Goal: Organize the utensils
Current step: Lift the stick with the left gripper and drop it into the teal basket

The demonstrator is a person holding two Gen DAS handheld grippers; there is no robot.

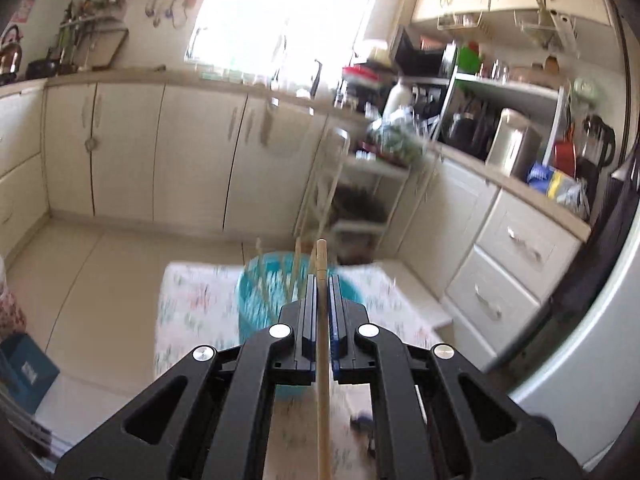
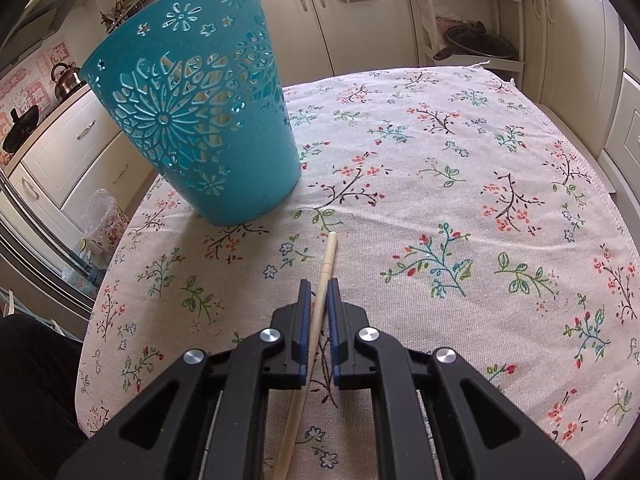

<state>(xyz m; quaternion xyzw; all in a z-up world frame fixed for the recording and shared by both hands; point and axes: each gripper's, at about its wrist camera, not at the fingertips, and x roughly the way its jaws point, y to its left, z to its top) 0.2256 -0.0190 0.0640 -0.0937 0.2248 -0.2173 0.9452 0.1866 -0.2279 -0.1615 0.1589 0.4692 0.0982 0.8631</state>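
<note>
My left gripper is shut on a wooden chopstick and holds it above the teal cut-out basket, which looks blurred and has several chopsticks standing in it. My right gripper is shut on another wooden chopstick, held low over the floral tablecloth. The teal basket stands upright to the upper left of the right gripper, apart from it.
The table with the floral cloth stands in a kitchen. Cream cabinets, a white rack and drawers lie beyond it. A blue box sits at the lower left.
</note>
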